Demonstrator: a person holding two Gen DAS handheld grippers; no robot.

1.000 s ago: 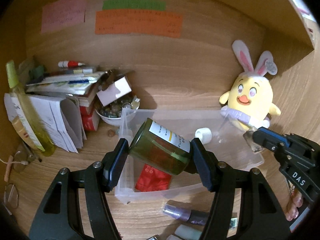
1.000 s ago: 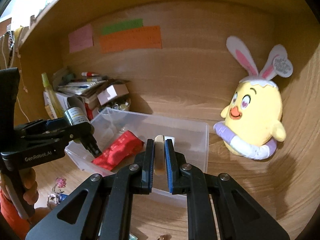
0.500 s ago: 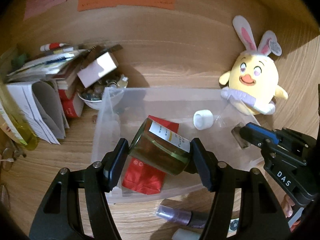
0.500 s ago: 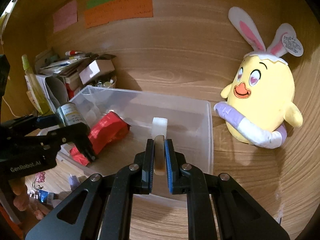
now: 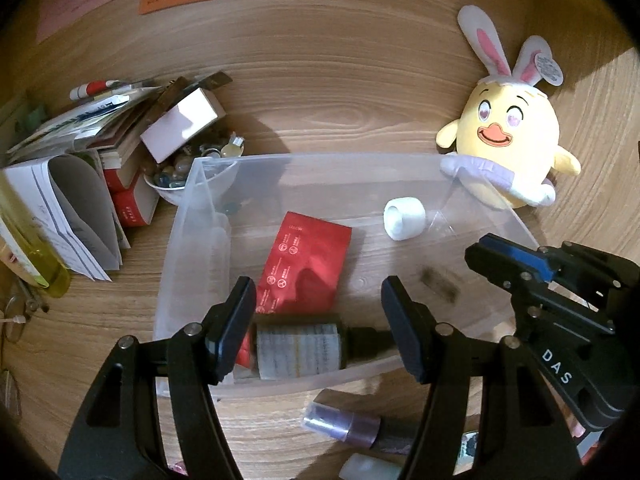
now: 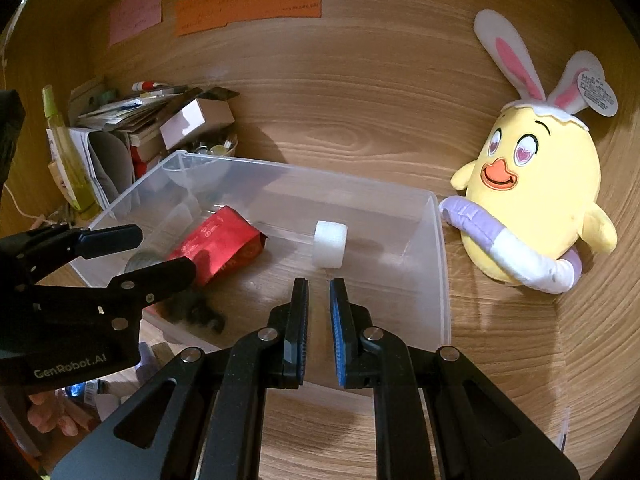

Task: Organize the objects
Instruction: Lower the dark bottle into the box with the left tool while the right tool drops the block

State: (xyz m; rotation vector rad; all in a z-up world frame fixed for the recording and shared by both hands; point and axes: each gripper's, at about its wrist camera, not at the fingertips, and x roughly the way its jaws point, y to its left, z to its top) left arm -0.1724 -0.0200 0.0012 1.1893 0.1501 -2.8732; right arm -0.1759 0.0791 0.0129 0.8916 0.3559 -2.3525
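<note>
- Far left: yellow-green spray bottle (image 5: 40,256) standing upright, folded papers (image 5: 76,208) leaning just beside it.
- Behind those: messy stack of books (image 5: 120,152) w/ a white box (image 5: 180,128) tilted on top; bowl of glass beads (image 5: 172,180) touching the bin's back-left corner.
- Centre: clear plastic bin (image 5: 320,160) on the wood desk (image 5: 100,320), long side toward the cam.
- In bin, left-centre: red foil pouch (image 5: 304,260) lying flat.
- In bin, near-front wall: glass bottle (image 5: 298,350), olive, pale label, black cap, lying on its side, seen blurred thru the frosted wall, partly over the pouch's near end.
- L gripper (image 5: 318,286) over the bin's front edge; fingers (image 5: 236,320) spread wide, one each side of the bottle, pads looking clear of it, nothing pinched.
- In front of bin, outside: purple tube (image 5: 344,428) on the desk.
- In bin, right-back: white cap (image 6: 330,244) on its side, apart from the pouch.
- Smeared dark streak (image 5: 436,284) on the bin floor near R side; can't tell what.
- R gripper (image 6: 319,292) above the bin's near-right part; fingers (image 6: 298,320) drawn nearly together, only a slim gap, empty.
- Far right: yellow chick plush (image 6: 536,200) w/ bunny ears, propped against the back wall, arm touching the bin's right end.
</note>
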